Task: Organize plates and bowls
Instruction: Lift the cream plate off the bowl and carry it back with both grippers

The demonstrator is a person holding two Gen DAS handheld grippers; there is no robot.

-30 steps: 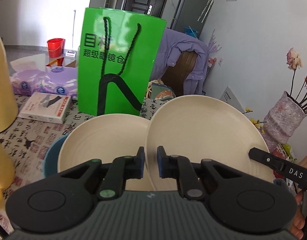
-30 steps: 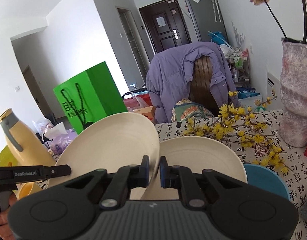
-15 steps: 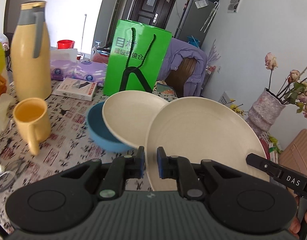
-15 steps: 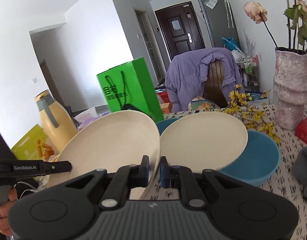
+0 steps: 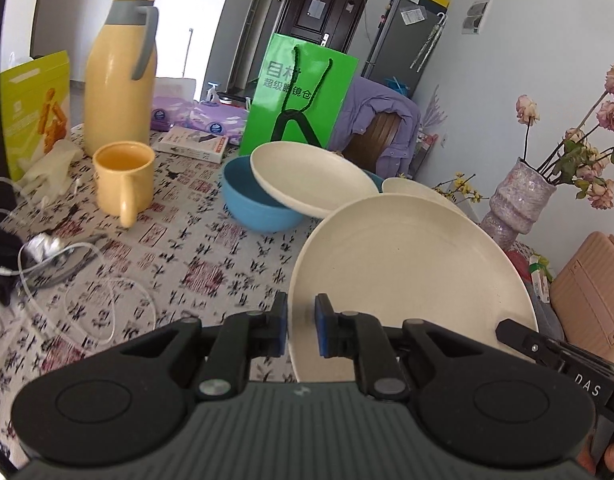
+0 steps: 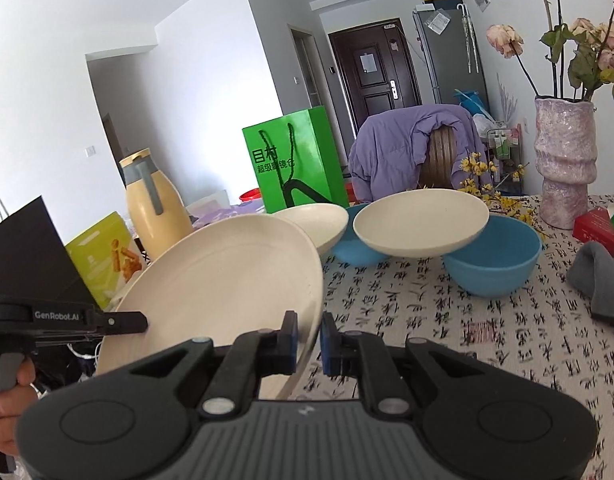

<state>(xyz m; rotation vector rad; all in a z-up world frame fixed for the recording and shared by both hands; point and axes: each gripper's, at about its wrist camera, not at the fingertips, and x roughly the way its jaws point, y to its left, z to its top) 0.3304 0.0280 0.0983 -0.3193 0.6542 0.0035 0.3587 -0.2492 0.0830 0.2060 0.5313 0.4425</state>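
Pinching opposite rims, the left gripper and right gripper clamp one cream plate.

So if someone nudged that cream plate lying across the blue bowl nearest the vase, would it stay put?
Probably not. The cream plate sits tilted on the blue bowl, overhanging its rim, so a nudge would likely tip or slide it. It looks rigid and smooth, perhaps slippery.

Each gripper, left and right, has black arms, blue pads, silver screws and a ribbed grey body; side labels read "DAS" and "GenRobot.AI".
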